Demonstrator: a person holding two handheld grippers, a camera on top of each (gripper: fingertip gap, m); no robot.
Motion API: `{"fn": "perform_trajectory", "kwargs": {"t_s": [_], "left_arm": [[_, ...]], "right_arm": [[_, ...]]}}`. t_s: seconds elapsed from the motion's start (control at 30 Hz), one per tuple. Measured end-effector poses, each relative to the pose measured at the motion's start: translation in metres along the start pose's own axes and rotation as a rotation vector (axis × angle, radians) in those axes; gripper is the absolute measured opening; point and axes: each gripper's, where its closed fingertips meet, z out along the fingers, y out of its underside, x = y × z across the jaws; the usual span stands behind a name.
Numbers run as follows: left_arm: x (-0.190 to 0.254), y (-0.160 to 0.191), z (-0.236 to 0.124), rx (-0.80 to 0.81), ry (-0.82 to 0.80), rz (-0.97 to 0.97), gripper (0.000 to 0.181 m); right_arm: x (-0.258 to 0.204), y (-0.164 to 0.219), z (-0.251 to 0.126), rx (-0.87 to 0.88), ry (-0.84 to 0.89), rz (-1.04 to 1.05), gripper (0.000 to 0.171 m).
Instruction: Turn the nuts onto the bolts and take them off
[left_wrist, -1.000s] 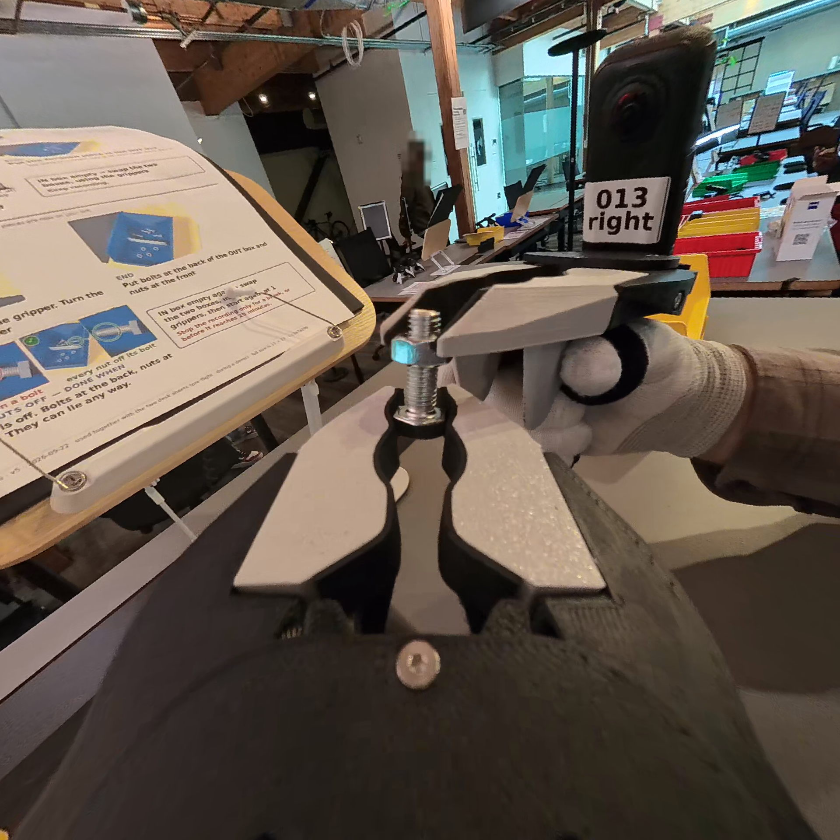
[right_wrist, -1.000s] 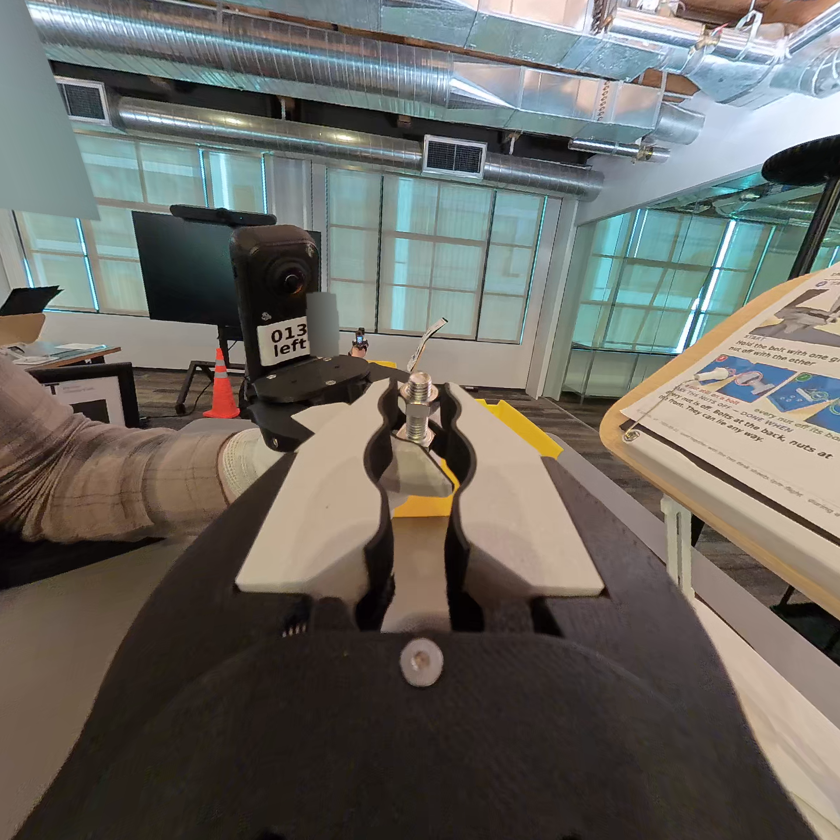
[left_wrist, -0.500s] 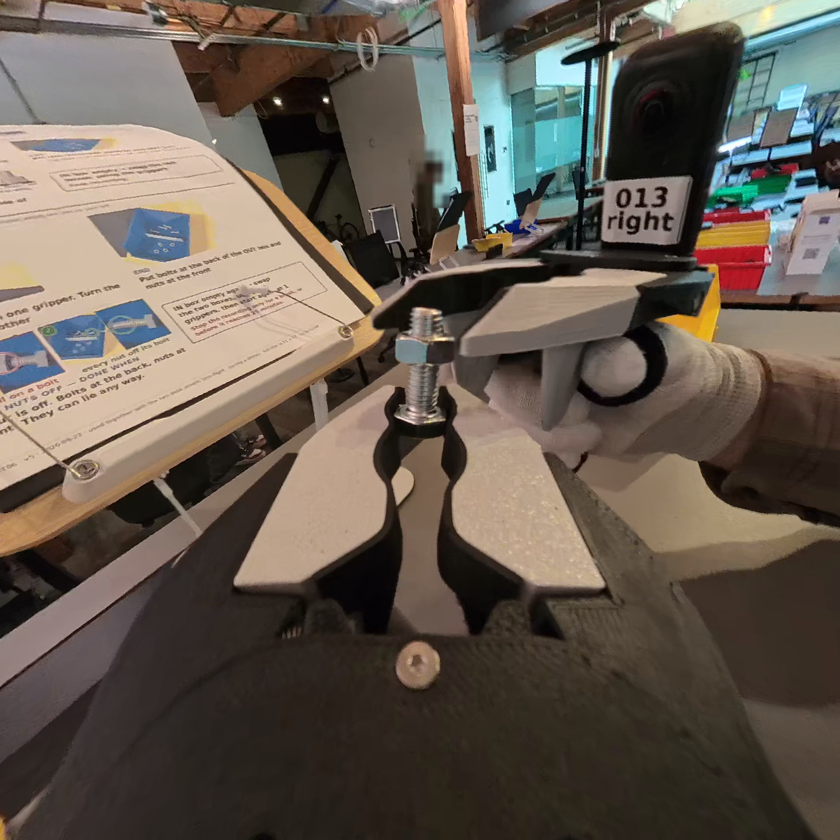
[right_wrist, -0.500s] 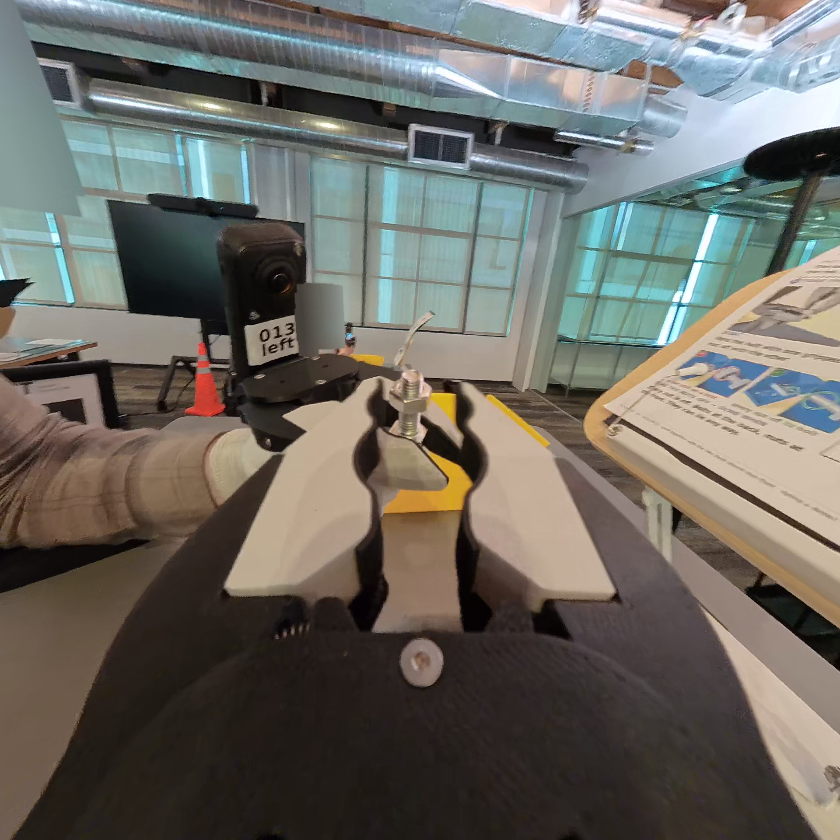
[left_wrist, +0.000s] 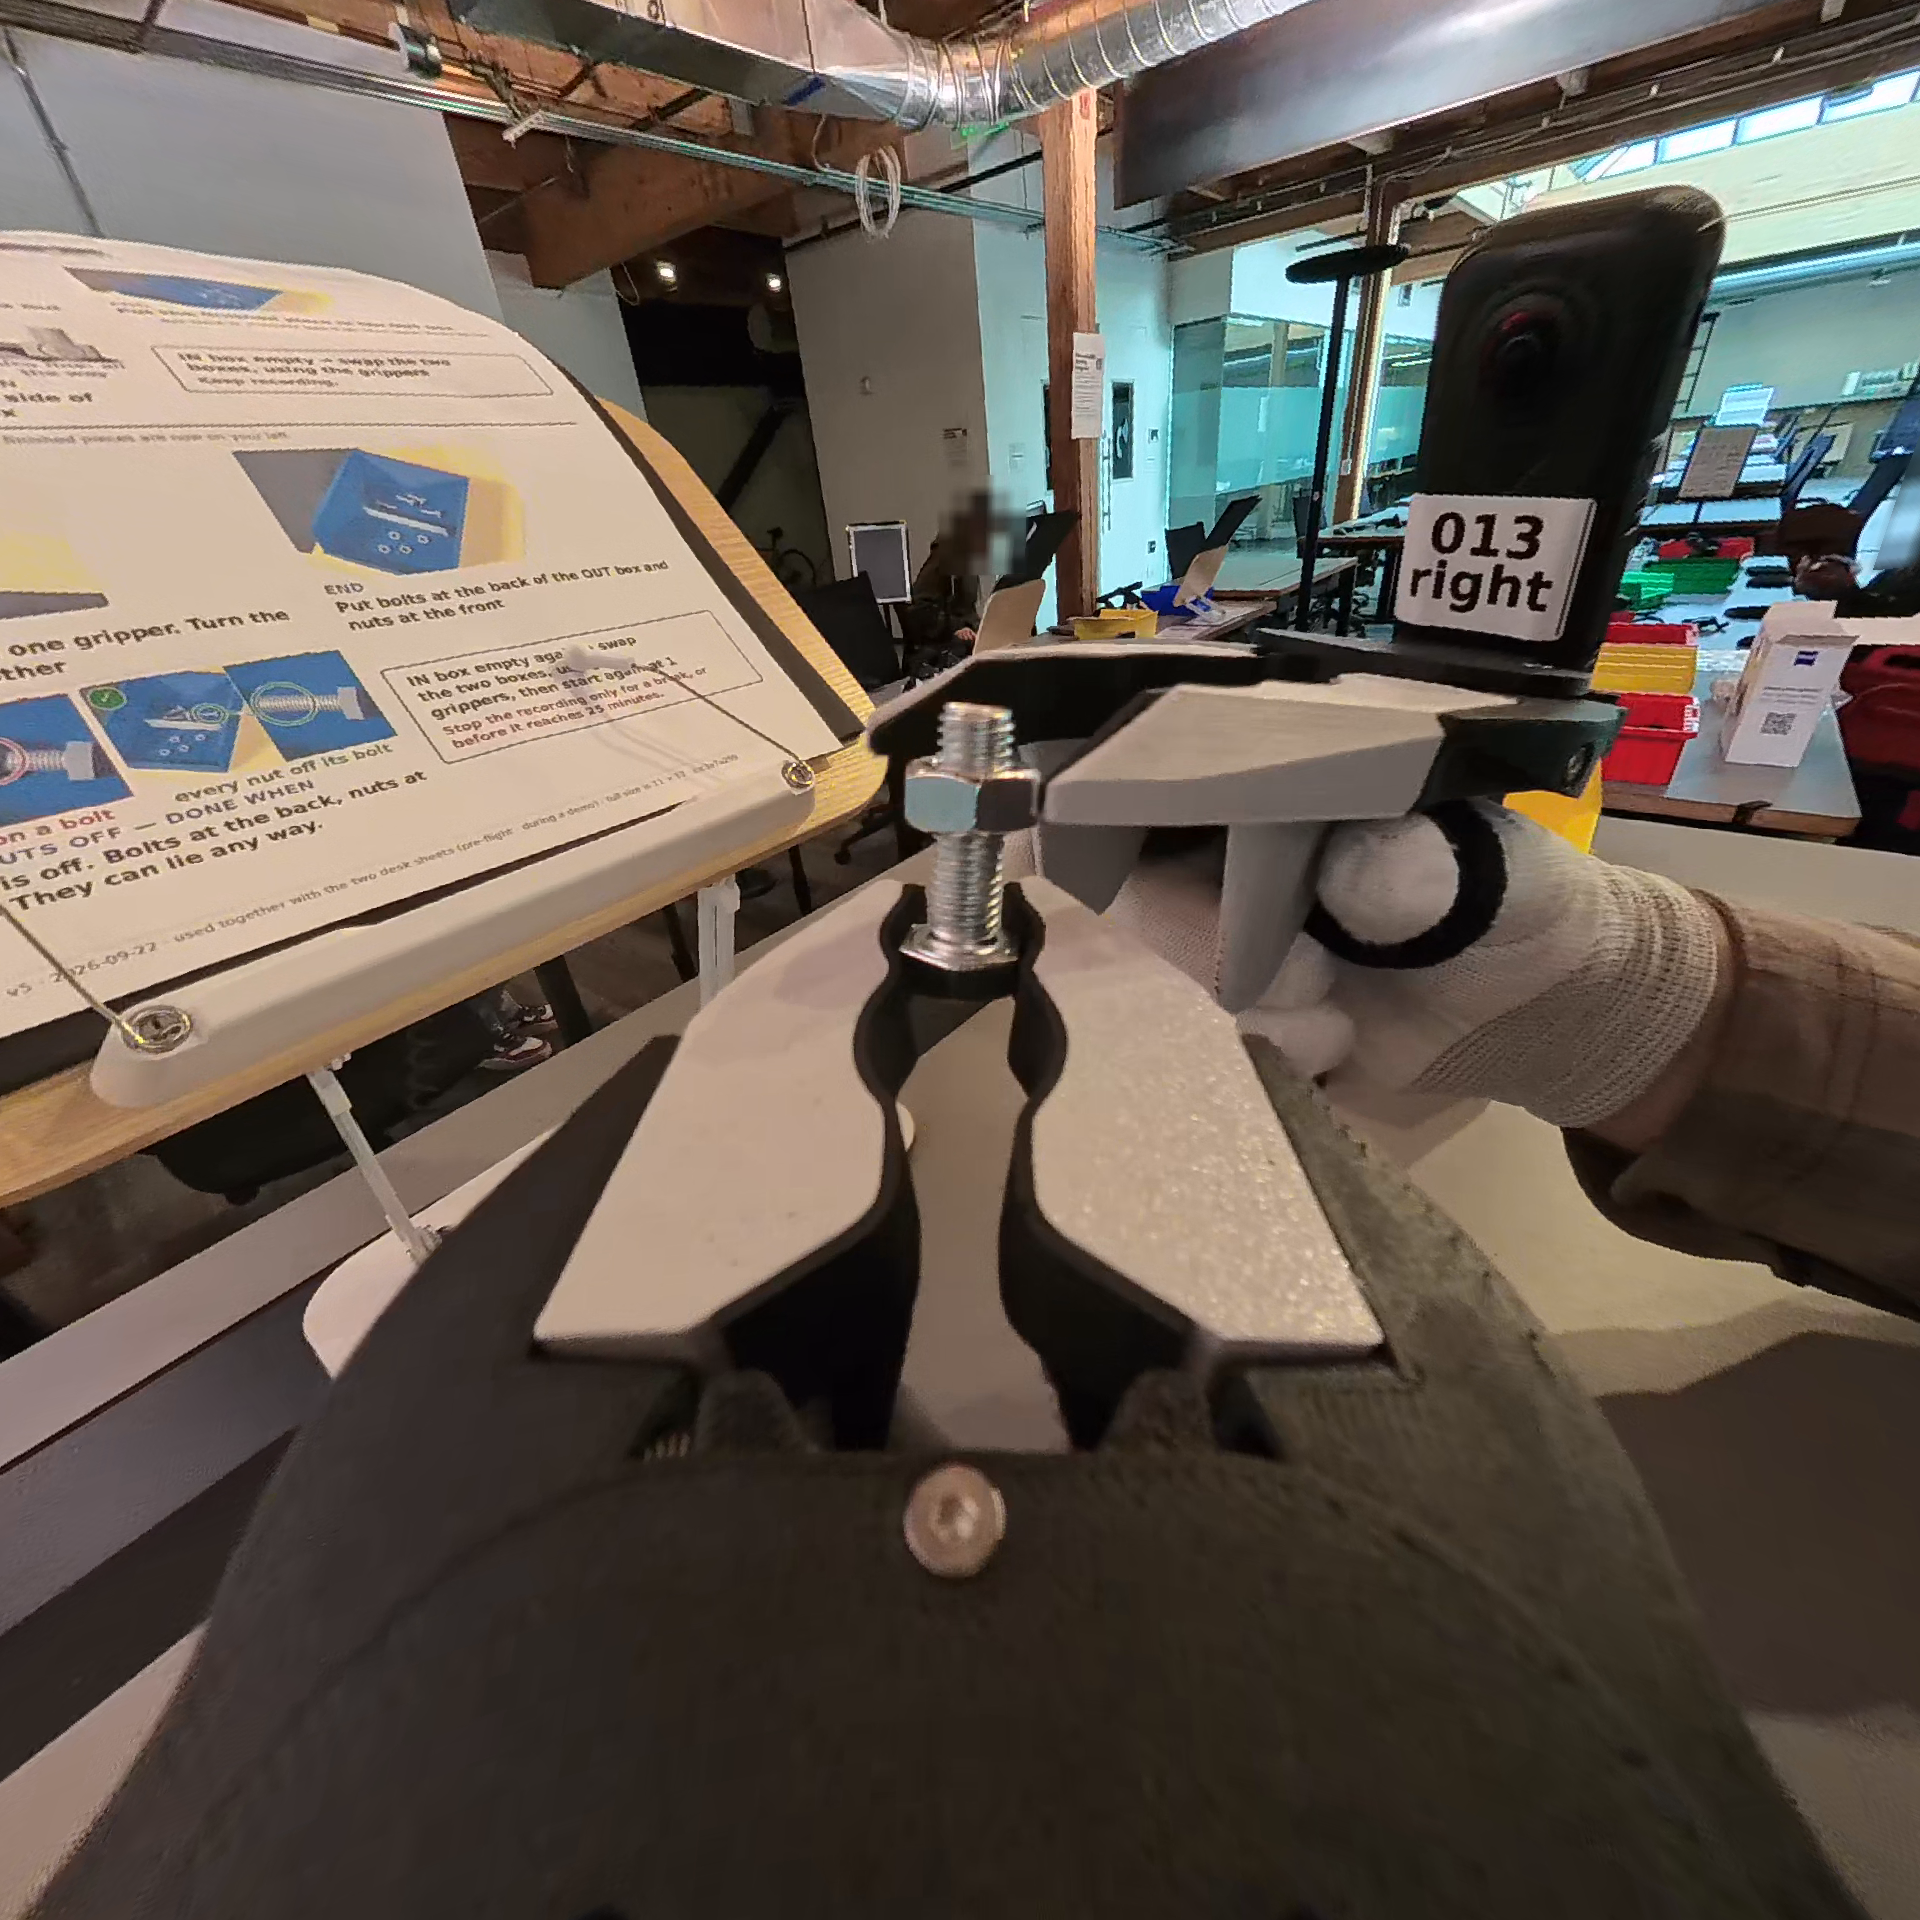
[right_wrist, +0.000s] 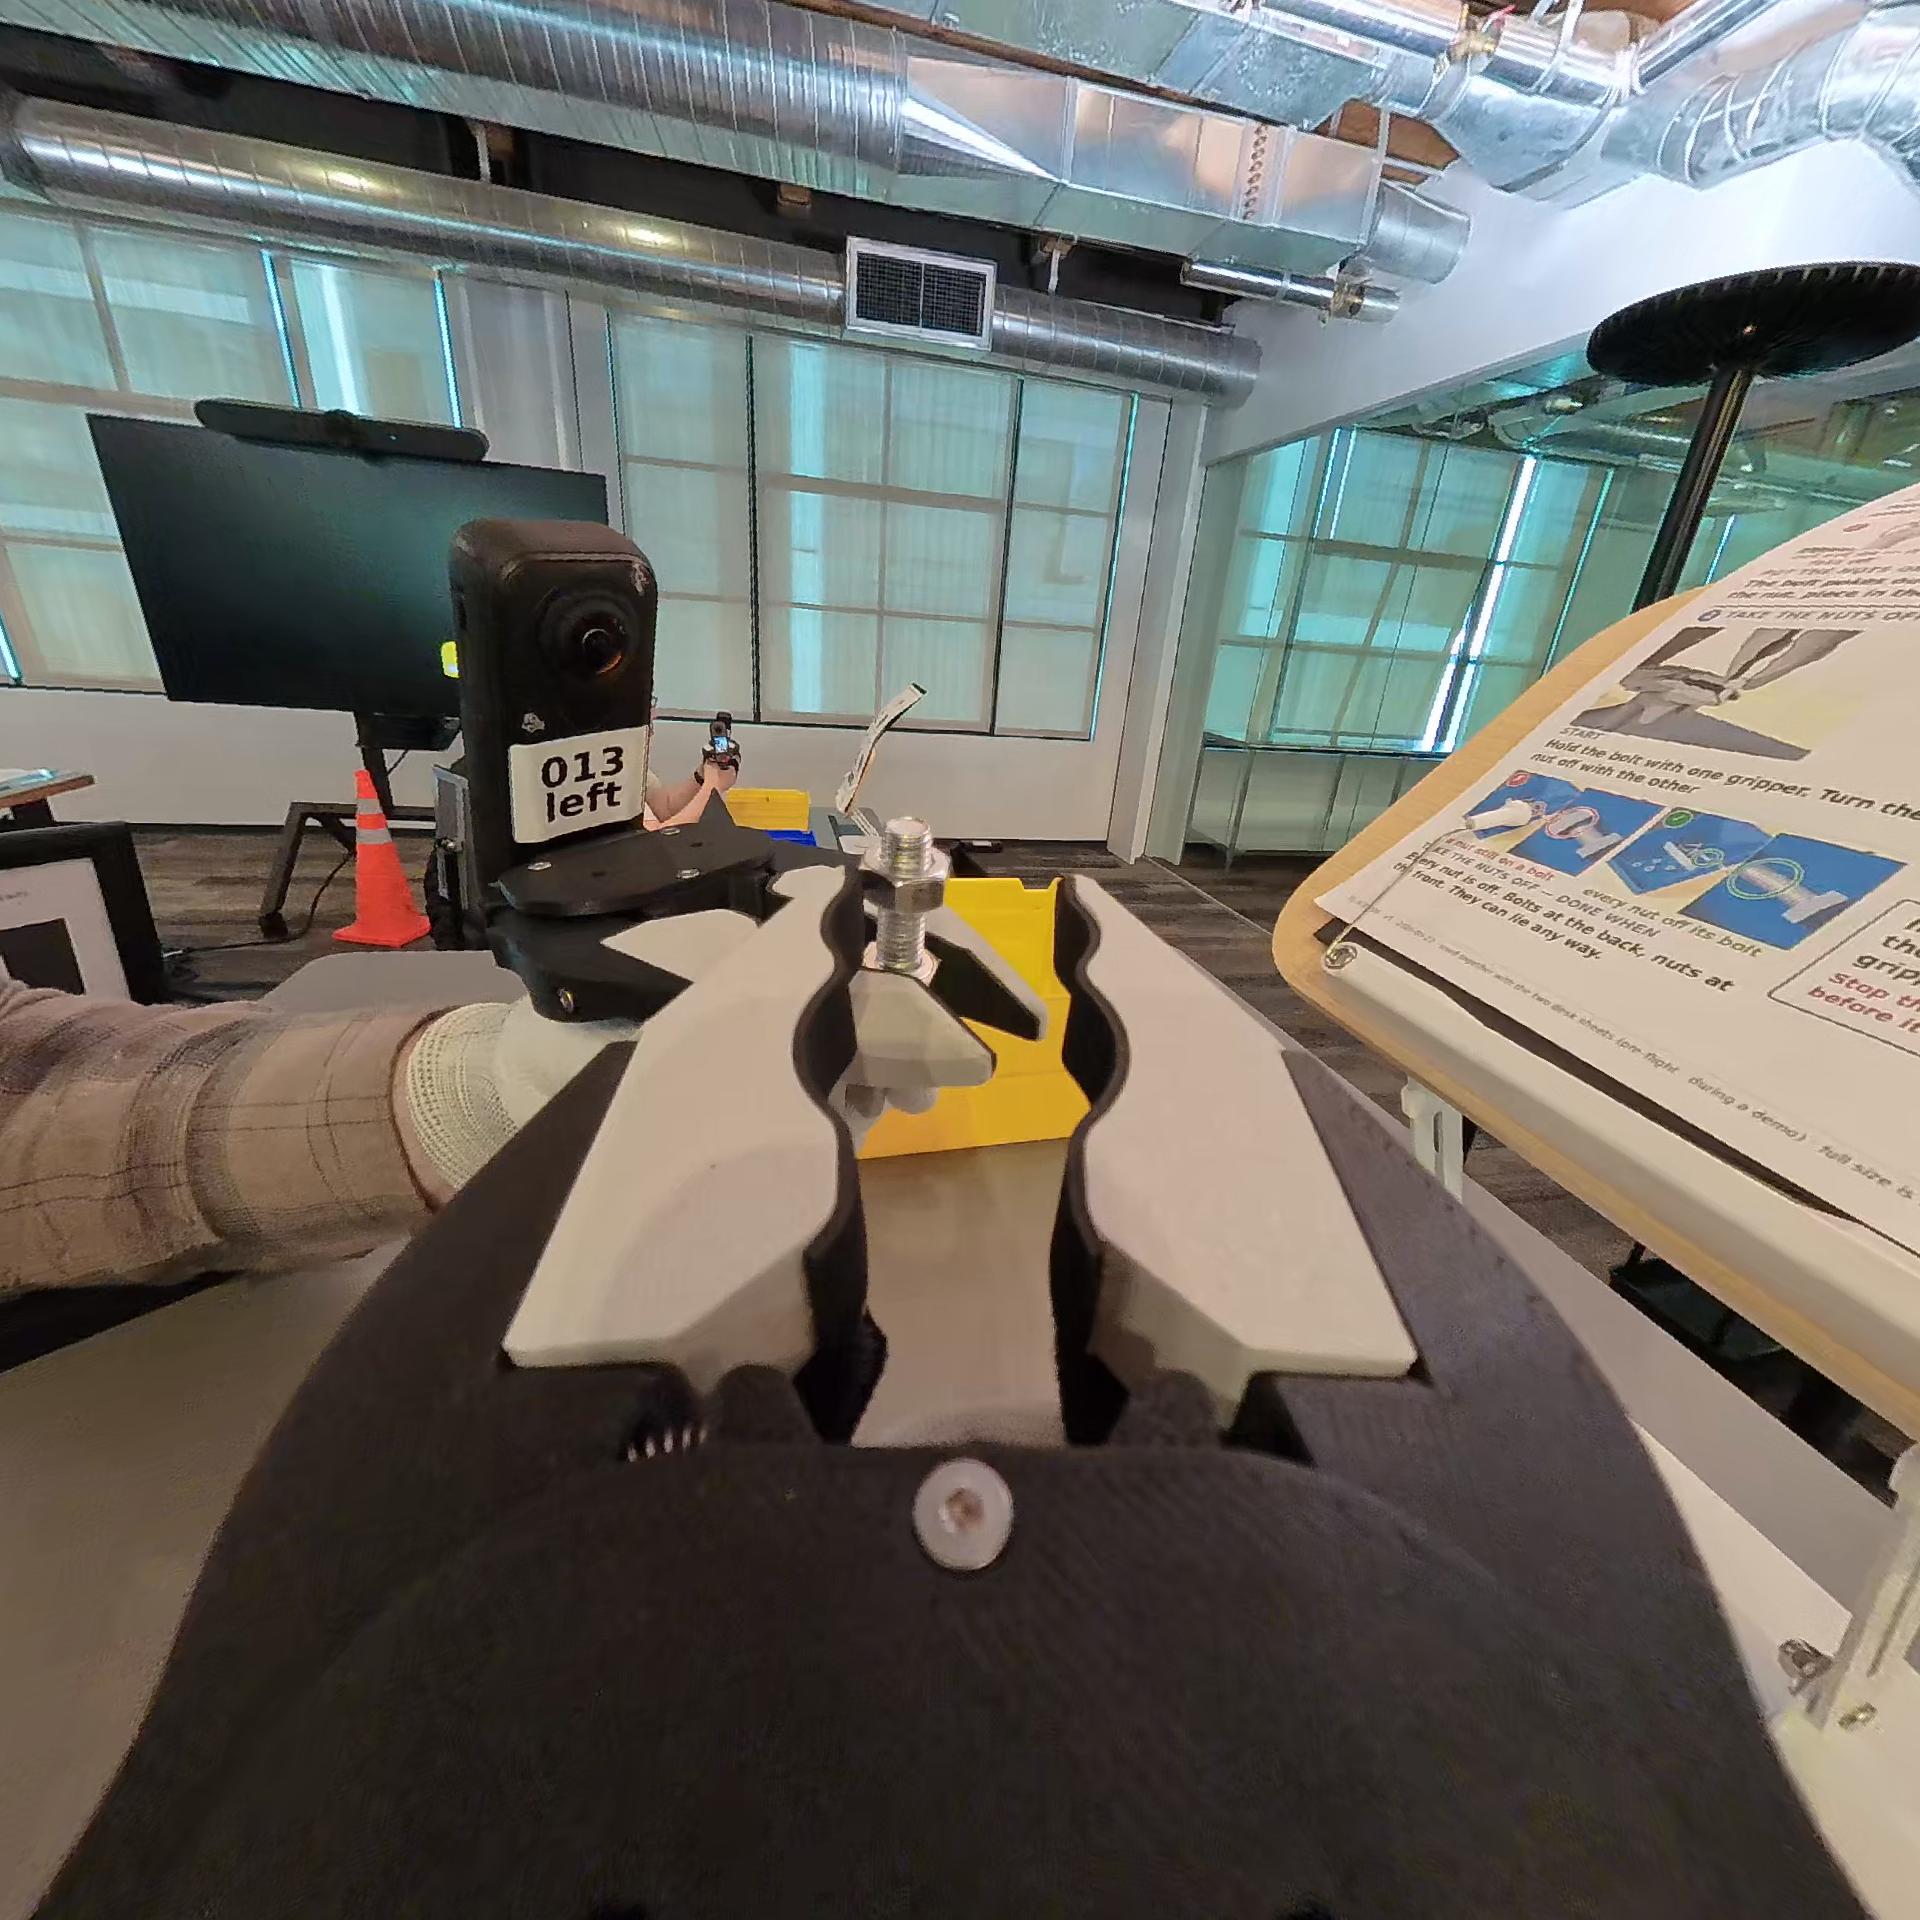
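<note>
Two claws — left claw (left_wrist: 961, 961) clamps bolt (left_wrist: 966, 873), right claw (right_wrist: 961, 904) straddles nut (right_wrist: 906, 865).

instruction sheet (left_wrist: 343, 623) clipped on tilted wooden board (left_wrist: 717, 520), left of worktop (left_wrist: 1507, 1299) | yellow bin (right_wrist: 997, 997) on worktop | orange traffic cone (right_wrist: 379, 873) on floor beneath dark monitor (right_wrist: 312, 561) on stand | red, yellow and green bins (left_wrist: 1652, 675) on far tables | wooden post (left_wrist: 1070, 343) | ceiling ducts (right_wrist: 623, 94)
</note>
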Motion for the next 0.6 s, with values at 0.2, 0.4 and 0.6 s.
{"fn": "perform_trajectory", "kwargs": {"t_s": [0.2, 0.4, 0.6], "left_arm": [[0.000, -0.006, 0.000, 0.060, 0.018, -0.117, 0.014], [0.002, -0.004, 0.002, 0.095, 0.066, -0.257, 0.014], [0.006, -0.004, 0.003, 0.099, 0.069, -0.254, 0.014]], "right_arm": [[-0.004, -0.003, 0.003, -0.017, -0.004, -0.005, 0.034], [-0.007, 0.000, 0.011, -0.116, 0.029, -0.004, 0.027], [-0.005, 0.001, 0.012, -0.159, 0.058, 0.012, 0.024]]}}
